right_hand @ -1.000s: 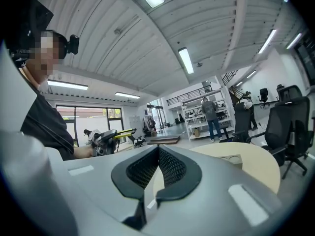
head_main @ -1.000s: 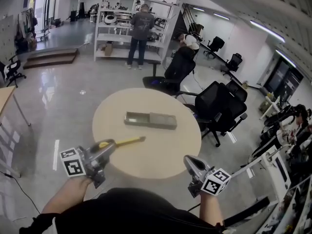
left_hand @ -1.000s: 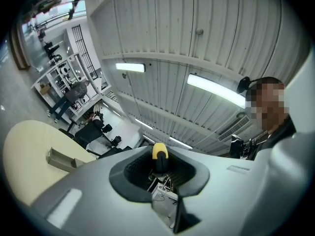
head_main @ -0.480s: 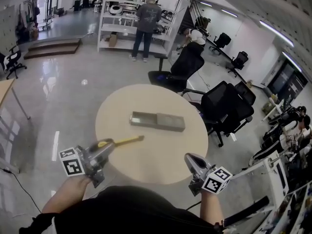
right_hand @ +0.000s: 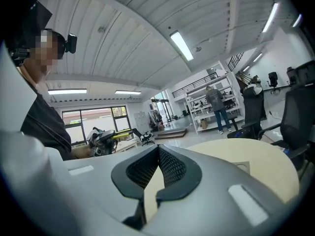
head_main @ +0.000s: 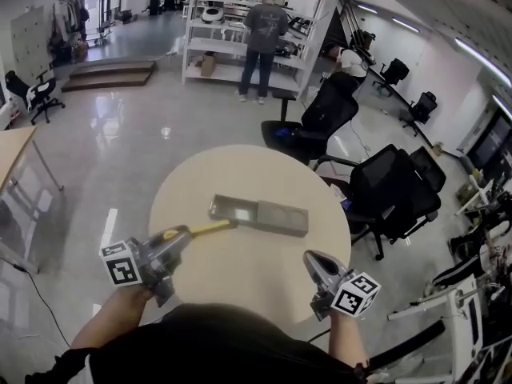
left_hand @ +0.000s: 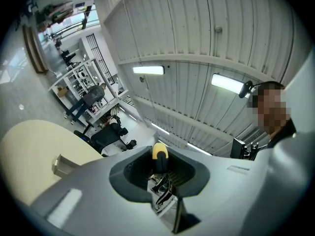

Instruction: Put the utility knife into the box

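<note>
A yellow utility knife (head_main: 210,229) sticks out of my left gripper (head_main: 182,234), which is shut on its handle. Its far tip reaches the left end of the grey box (head_main: 258,214), which lies drawer-like and partly open on the round beige table (head_main: 264,258). In the left gripper view the knife's yellow end (left_hand: 159,154) shows between the jaws, and the box (left_hand: 64,164) lies low at the left. My right gripper (head_main: 310,260) hangs over the table's near right edge, shut with nothing in it. In the right gripper view its pads meet (right_hand: 158,173).
Black office chairs (head_main: 392,190) stand beyond the table at the right. A person (head_main: 264,38) stands at white shelves far back. A wooden desk corner (head_main: 12,154) shows at the left edge, with shiny floor all round the table.
Both grippers have moved forward over the table. The knife's tip, formerly short of the box, is now at its left end. Both grips are unchanged.
</note>
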Motion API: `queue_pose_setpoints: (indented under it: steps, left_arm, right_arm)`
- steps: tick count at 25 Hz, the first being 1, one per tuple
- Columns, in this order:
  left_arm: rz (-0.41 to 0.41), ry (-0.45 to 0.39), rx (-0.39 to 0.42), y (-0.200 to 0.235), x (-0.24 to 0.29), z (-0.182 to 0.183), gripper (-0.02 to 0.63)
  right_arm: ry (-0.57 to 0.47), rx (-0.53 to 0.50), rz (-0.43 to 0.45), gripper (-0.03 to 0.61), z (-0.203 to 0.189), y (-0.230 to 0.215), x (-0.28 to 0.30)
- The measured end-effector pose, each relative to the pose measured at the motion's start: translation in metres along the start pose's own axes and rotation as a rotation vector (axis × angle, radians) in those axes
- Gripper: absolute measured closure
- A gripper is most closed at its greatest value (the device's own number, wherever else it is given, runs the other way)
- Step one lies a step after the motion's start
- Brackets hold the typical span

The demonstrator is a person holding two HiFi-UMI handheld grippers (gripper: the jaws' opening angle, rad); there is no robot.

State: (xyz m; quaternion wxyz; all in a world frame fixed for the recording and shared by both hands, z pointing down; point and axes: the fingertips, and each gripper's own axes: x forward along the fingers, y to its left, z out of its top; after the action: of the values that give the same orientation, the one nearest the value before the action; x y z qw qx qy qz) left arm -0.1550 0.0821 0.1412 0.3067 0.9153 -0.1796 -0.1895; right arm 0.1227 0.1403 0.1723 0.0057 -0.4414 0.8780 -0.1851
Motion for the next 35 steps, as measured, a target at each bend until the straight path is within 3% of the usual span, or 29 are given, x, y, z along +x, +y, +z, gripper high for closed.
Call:
queue_pose_setpoints:
  steps: [6,13,17,25,30,35]
  left_arm:
    - [0.073,0.005,0.002,0.01,0.083,-0.013,0.546]
    - [0.141,0.09,-0.019,0.039,0.134,-0.046,0.546]
    - [0.141,0.114,-0.046,0.071,0.133,-0.042,0.546]
    - [0.024,0.173,-0.116,0.141,0.127,-0.011,0.546]
    - [-0.036,0.153,-0.082,0.164,0.143,0.022,0.546]
    - [-0.037,0.109,-0.034,0.169,0.144,0.05,0.546]
  right_arm:
    - [-0.002,-0.004,0.086,0.563,0.033,-0.088,0.006]
    - [0.029,0.096,0.14,0.563,0.013,-0.161,0.038]
    - [0.059,0.132,0.131,0.563,-0.009,-0.162,0.063]
    - [0.083,0.146,0.02,0.563,-0.017,-0.125,0.116]
    - [0.1,0.139,-0.051,0.563,-0.011,-0.126,0.12]
    - [0.108,0.085,-0.045,0.563,0.003,-0.136,0.129]
